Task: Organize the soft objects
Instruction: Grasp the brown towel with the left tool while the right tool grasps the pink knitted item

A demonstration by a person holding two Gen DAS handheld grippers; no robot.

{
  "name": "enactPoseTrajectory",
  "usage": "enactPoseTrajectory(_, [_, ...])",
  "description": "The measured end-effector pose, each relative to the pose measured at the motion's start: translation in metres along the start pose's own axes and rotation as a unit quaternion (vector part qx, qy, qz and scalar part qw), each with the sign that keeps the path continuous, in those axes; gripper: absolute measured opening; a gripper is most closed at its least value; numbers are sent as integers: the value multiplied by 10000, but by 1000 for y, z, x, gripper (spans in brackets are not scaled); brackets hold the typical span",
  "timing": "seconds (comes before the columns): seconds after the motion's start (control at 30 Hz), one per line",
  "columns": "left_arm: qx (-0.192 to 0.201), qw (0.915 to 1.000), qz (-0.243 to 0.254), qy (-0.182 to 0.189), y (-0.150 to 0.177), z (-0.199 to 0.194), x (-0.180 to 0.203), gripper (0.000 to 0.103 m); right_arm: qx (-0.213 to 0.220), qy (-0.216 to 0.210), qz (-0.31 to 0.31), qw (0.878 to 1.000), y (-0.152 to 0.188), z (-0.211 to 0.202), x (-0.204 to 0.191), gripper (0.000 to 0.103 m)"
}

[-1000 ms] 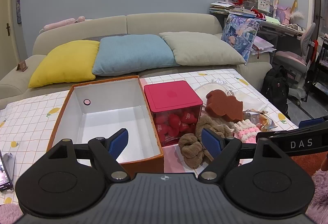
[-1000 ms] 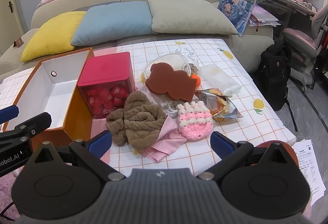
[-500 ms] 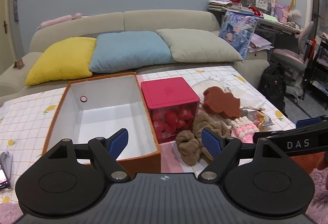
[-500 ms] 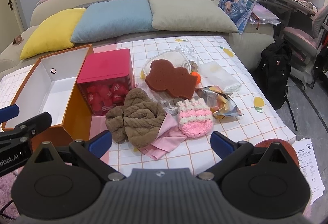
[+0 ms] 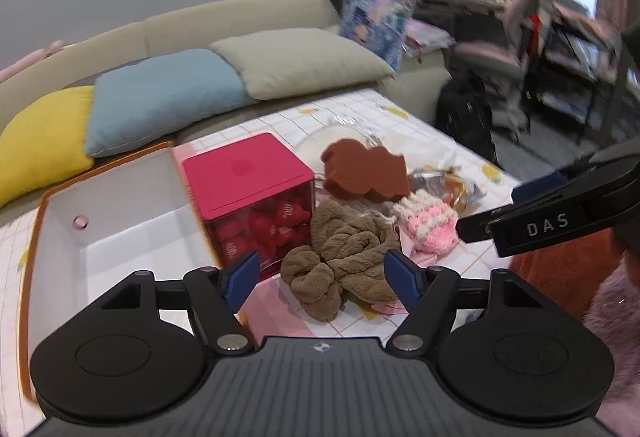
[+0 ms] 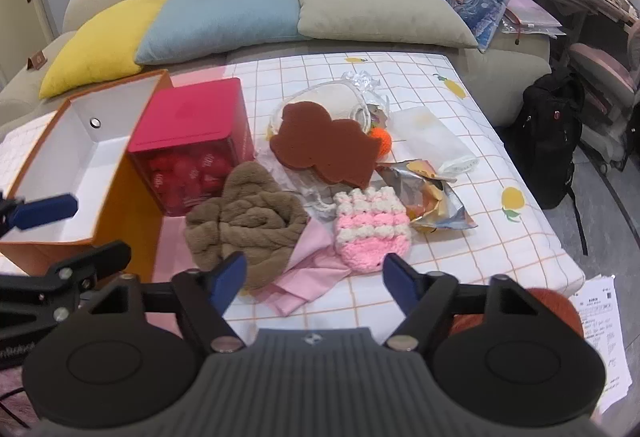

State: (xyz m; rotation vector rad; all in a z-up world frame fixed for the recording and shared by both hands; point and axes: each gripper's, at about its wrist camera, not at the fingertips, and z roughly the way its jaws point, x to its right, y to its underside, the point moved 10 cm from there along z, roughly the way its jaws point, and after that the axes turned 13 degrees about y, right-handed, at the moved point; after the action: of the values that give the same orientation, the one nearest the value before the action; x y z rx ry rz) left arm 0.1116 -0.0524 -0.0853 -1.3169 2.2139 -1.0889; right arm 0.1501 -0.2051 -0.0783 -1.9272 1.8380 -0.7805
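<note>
Both tongs are narrowing with nothing between their pads, so the step in hand looks like the reach for a first soft item. The left gripper (image 5: 320, 275) frames the fluffy brown plush scrunchie-like bundle (image 5: 344, 257), which lies just beyond its blue fingertips (image 5: 240, 275) at twelve o'clock, not yet touched. To do this well, bring the pads down on either side of the thick twisted middle and close only when the plush sits squarely between them; a pinch on a loose loop would likely slip or drag the pink cloth (image 6: 308, 269) beneath it.

In the right wrist view, the right gripper (image 6: 312, 281) hangs over that cloth, with the brown bundle at eleven o'clock and the pink-and-white crocheted knit piece (image 6: 370, 227) at one o'clock, just ahead of the right pad. The open orange cardboard box with a white inside (image 6: 132, 205), at ten o'clock, seems the likely destination.
</note>
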Motion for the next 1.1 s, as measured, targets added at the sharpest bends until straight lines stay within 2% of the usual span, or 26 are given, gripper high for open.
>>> enactPoseTrajectory(0.1, [-339, 9983, 464, 110, -2, 21, 3, 83, 5, 178, -208, 9996, 0, 16, 6, 64])
enactPoseTrajectory(0.2, [-812, 9922, 890, 319, 3, 42, 8, 80, 47, 378, -498, 9980, 2, 32, 10, 57])
enactPoseTrajectory(0.33, [-1399, 9779, 1509, 367, 16, 69, 8, 80, -154, 95, -397, 9990, 5, 49, 10, 54])
enactPoseTrajectory(0.4, [-1727, 9683, 1785, 247, 23, 82, 3, 80, -207, 60, -370, 9991, 5, 56, 9, 54])
enactPoseTrajectory(0.57, [-2266, 9423, 2464, -9, 31, 105, 0, 80, -419, -23, -454, 9981, 11, 72, 3, 54])
enactPoseTrajectory(0.77, [-2612, 9065, 3305, -263, 36, 132, 6, 80, -769, -79, -174, 9969, 16, 90, 10, 54])
enactPoseTrajectory(0.87, [-2783, 8935, 3503, -383, 42, 143, 5, 80, -920, -15, -135, 9957, 15, 99, 15, 54])
enactPoseTrajectory(0.9, [-2824, 8907, 3540, -404, 43, 147, 4, 80, -934, 24, -158, 9955, 14, 102, 16, 54])
enactPoseTrajectory(1.0, [-2881, 8906, 3492, -438, 45, 157, 3, 79, -863, 233, -331, 9954, 9, 110, 19, 56])
enactPoseTrajectory(1.1, [-2925, 8934, 3373, -499, 48, 163, -2, 70, -894, 130, -372, 9952, 6, 117, 20, 63])
